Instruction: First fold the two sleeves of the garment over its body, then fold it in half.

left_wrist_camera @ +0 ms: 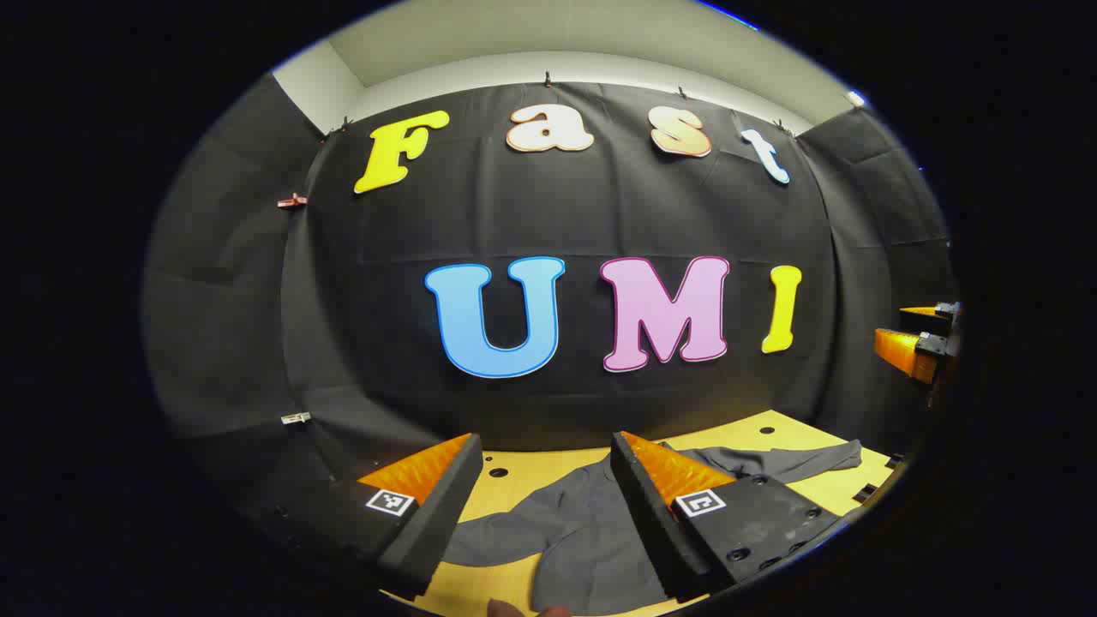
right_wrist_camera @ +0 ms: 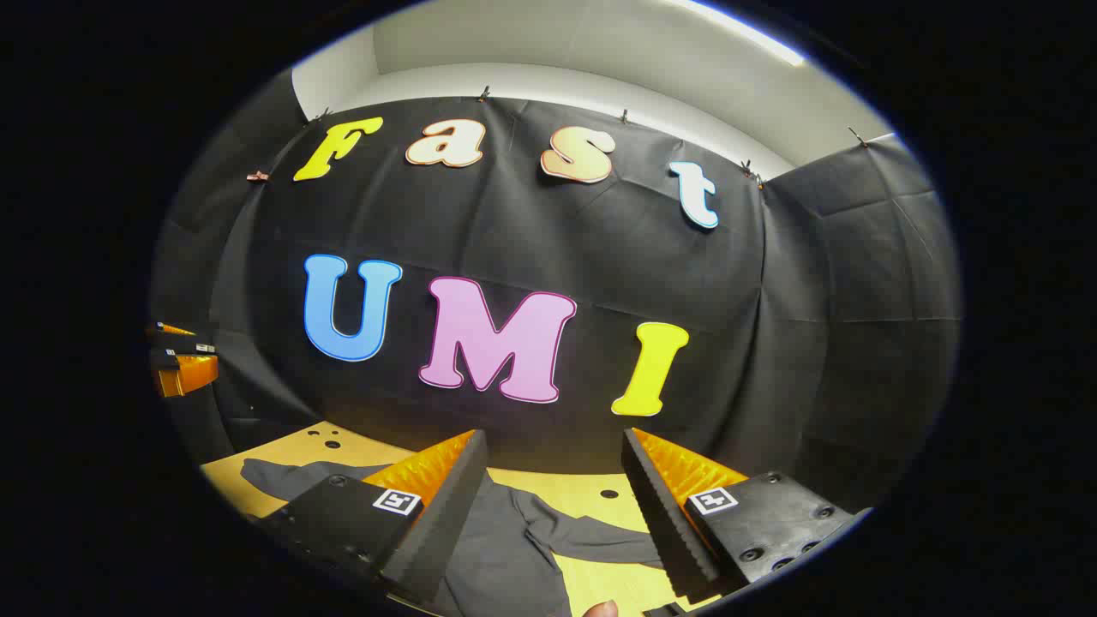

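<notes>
Left gripper view: left gripper [left_wrist_camera: 542,497] gapes wide with nothing held, raised above the garment [left_wrist_camera: 591,531] spread flat at lower centre on the table [left_wrist_camera: 548,467], sleeves out, probably ready for folding.

Right gripper view: right gripper [right_wrist_camera: 553,501] likewise agape and empty, garment [right_wrist_camera: 506,548] below.

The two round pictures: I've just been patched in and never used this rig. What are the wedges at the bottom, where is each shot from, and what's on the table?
Each picture comes from a camera riding on a handheld two-finger gripper. In the left gripper view the wedges are the left gripper, fingers apart, holding nothing; the right gripper shows at the far right edge. The right gripper view looks along that gripper's own open, empty fingers. Below lies a dark grey garment spread on a wooden table, its sleeves stretched outward, not yet folded. A fingertip peeks in at the bottom edge.
</notes>
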A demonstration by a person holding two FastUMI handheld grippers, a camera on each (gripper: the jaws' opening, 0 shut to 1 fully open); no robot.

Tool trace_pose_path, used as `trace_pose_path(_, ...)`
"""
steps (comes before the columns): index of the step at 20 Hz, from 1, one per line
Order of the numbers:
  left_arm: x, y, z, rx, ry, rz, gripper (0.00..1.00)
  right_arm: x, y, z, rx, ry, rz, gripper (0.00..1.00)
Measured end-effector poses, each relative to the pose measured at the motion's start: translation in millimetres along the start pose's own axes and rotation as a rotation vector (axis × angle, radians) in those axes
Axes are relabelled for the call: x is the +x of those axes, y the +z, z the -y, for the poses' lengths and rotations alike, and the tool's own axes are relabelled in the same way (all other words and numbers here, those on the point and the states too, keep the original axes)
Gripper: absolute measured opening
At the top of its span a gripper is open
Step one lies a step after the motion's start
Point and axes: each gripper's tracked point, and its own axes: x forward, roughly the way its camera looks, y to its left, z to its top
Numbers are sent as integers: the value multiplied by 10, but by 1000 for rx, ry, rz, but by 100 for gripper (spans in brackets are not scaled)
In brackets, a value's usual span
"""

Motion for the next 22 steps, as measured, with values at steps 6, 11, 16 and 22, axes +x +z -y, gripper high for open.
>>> trace_pose_path(6, 64, 46, 118, 17, -30, 15, 99, 60, -31, 4, 2, -4, -4, 97)
trace_pose_path(11, 98, 87, 170, 16, -28, 26, 95, 117, -62, 4, 3, -5, -7, 97)
trace_pose_path(16, 101, 80, 216, 25, -40, 33, 95, 145, -79, 22, 9, -7, -7, 97)
trace_pose_path(22, 191, 54, 367, -10, -51, 26, 95, 243, -90, 227, 6, -25, -9, 97)
